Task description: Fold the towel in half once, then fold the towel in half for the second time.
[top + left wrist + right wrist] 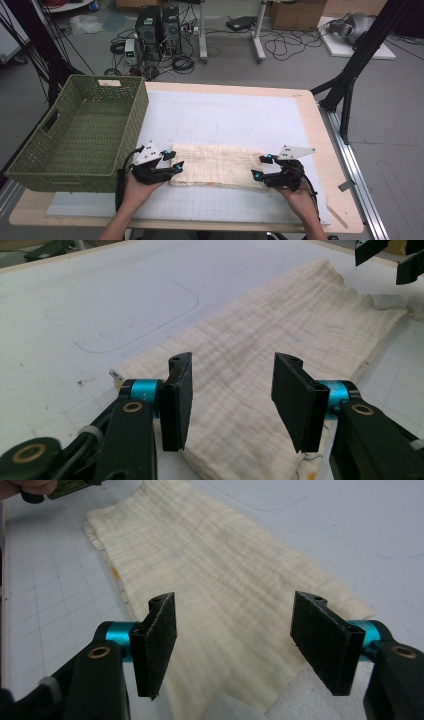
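A cream cloth [217,165], folded into a long strip, lies flat on the white gridded mat [225,115] near the table's front. My left gripper [175,161] is at its left end and my right gripper [261,167] at its right end, each held in a hand. In the left gripper view the cloth [280,335] stretches away beneath the left gripper [235,362], which is open, with its pads clear of the fabric. The right gripper view shows the cloth [200,565] running off under the right gripper [235,600], also open with nothing pinched.
A green woven basket [127,135] stands at the table's left, right beside my left gripper. Bare mat lies beyond the cloth. Black frame legs [350,75] stand off the table's right edge; computers and cables sit on the floor behind.
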